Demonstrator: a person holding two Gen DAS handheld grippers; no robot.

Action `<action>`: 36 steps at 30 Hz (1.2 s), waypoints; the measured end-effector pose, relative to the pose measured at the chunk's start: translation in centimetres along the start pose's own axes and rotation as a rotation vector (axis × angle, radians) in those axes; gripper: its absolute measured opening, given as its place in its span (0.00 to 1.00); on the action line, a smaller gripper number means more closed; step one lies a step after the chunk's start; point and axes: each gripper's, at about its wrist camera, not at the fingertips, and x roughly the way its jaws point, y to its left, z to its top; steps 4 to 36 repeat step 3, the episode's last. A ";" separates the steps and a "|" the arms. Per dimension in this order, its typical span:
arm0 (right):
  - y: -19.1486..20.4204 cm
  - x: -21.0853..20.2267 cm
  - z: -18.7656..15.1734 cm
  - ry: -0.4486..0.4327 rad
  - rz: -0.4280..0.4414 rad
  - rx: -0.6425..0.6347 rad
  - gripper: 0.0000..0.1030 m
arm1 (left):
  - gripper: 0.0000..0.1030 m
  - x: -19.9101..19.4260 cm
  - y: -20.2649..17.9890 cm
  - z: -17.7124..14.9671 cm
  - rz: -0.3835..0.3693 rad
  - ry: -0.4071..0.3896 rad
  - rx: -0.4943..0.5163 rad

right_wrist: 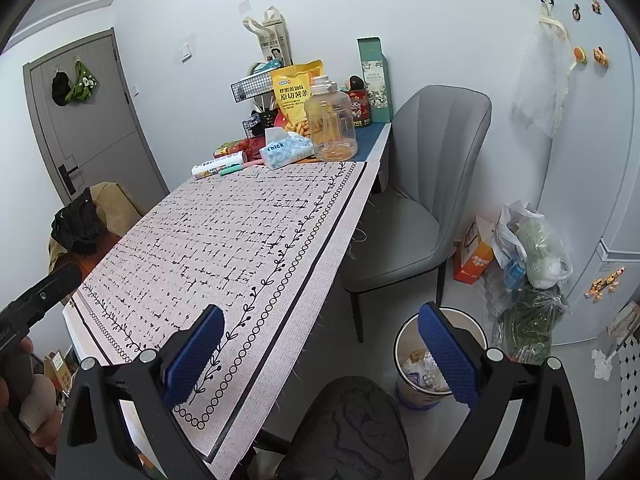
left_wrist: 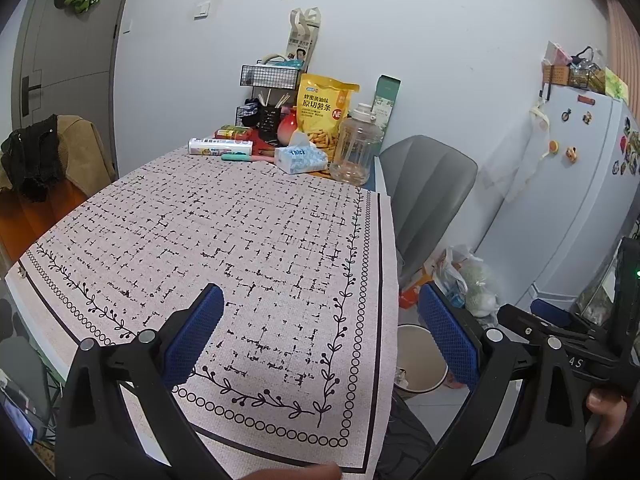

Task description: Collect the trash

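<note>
A white trash bin stands on the floor right of the table, with crumpled wrappers inside; in the left wrist view the trash bin shows beside the table's near right corner. My left gripper hovers open over the near end of the patterned tablecloth, nothing between its blue pads. My right gripper is open too, spanning the table's right edge and the bin, holding nothing. The cloth's near and middle area carries no loose items.
At the table's far end stand a yellow snack bag, a clear jug, a tissue pack, a wire rack and a green box. A grey chair and plastic bags sit right; a fridge beyond.
</note>
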 end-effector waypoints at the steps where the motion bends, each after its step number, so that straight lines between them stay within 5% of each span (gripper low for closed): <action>1: 0.0 0.0 0.0 0.001 -0.002 0.000 0.92 | 0.94 0.1 0.0 0.0 0.000 0.000 0.000; 36: 0.1 0.3 -0.1 0.006 -0.005 -0.002 0.92 | 0.94 0.4 0.2 -0.2 -0.004 0.006 -0.005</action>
